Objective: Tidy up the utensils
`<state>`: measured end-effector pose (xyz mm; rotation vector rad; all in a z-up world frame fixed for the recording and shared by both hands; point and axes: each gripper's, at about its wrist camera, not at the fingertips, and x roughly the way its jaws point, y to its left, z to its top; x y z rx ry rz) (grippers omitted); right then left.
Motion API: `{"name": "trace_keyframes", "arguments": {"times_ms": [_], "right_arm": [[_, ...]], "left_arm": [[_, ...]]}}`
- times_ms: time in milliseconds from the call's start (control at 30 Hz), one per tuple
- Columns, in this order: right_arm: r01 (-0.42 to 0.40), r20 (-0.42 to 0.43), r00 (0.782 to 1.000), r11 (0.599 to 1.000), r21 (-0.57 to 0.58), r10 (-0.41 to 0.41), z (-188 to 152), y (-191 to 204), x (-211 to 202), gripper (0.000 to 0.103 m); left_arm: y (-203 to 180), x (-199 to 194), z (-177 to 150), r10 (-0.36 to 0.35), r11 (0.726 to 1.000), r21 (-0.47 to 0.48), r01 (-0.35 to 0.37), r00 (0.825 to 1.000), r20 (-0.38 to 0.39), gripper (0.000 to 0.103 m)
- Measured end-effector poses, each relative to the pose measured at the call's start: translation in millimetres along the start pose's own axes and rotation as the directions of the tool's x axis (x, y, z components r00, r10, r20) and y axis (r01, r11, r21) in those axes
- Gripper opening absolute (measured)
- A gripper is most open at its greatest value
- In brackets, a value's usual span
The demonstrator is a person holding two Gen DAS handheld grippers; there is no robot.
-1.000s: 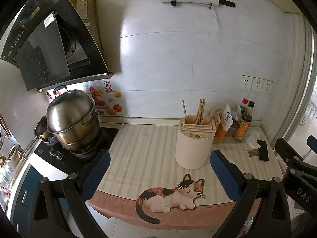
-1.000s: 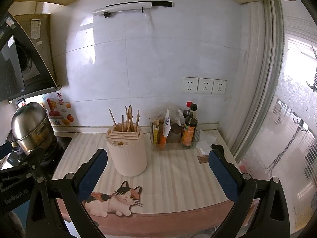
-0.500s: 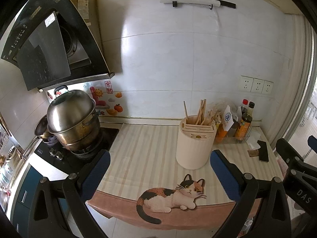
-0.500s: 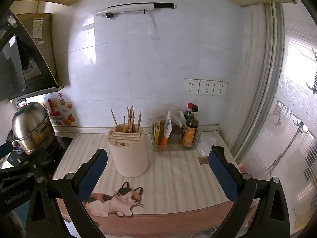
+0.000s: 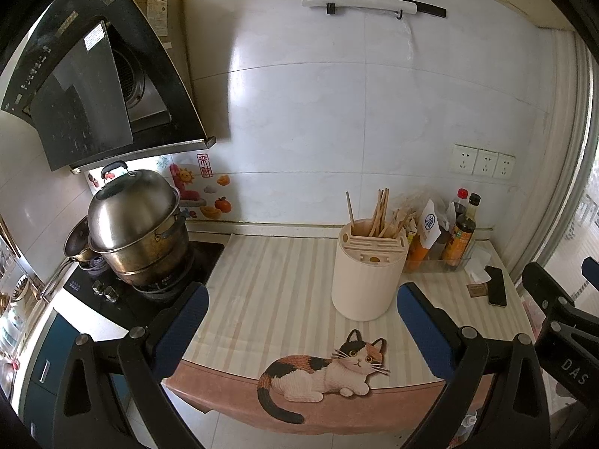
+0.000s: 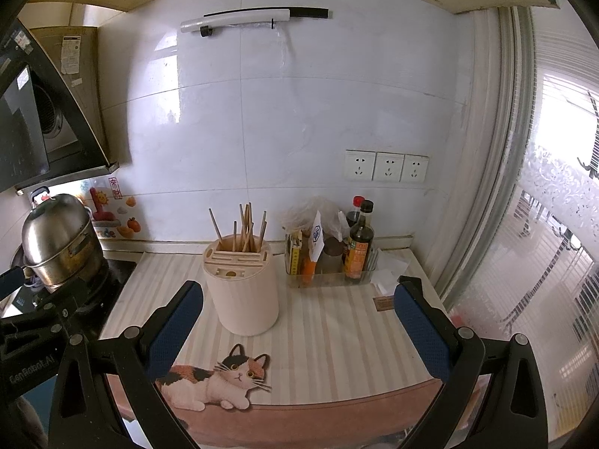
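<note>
One cream holder [image 5: 368, 269] stands on the striped counter [image 5: 277, 284] with about seven chopsticks [image 5: 380, 211] upright in it (the bunch overlaps). Right of the holder sit two dark bottles [image 6: 360, 241]; left, one steel pot [image 5: 136, 224]. The left gripper [image 5: 301, 331] and right gripper [image 6: 297, 329] both gape wide, holding nothing.

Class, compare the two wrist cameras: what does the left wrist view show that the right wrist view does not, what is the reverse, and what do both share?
Only the left wrist view shows the black phone and the stove knobs. Only the right wrist view shows the frosted window. Both share the cream utensil holder with chopsticks, the steel pot, the wall sockets and the cat picture.
</note>
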<state>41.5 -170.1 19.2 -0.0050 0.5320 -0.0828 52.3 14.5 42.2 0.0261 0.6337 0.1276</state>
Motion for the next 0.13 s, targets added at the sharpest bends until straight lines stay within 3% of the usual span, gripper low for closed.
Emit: {"name": "trace_keyframes", "arguments": {"times_ms": [133], "right_arm": [[0.002,0.002,1.000,1.000,0.000,-0.002,0.0,0.2,-0.2,0.103]], "left_arm": [[-1.4,0.2,1.8,-0.001,1.000,-0.001,0.001,1.000,0.003,0.103]]}}
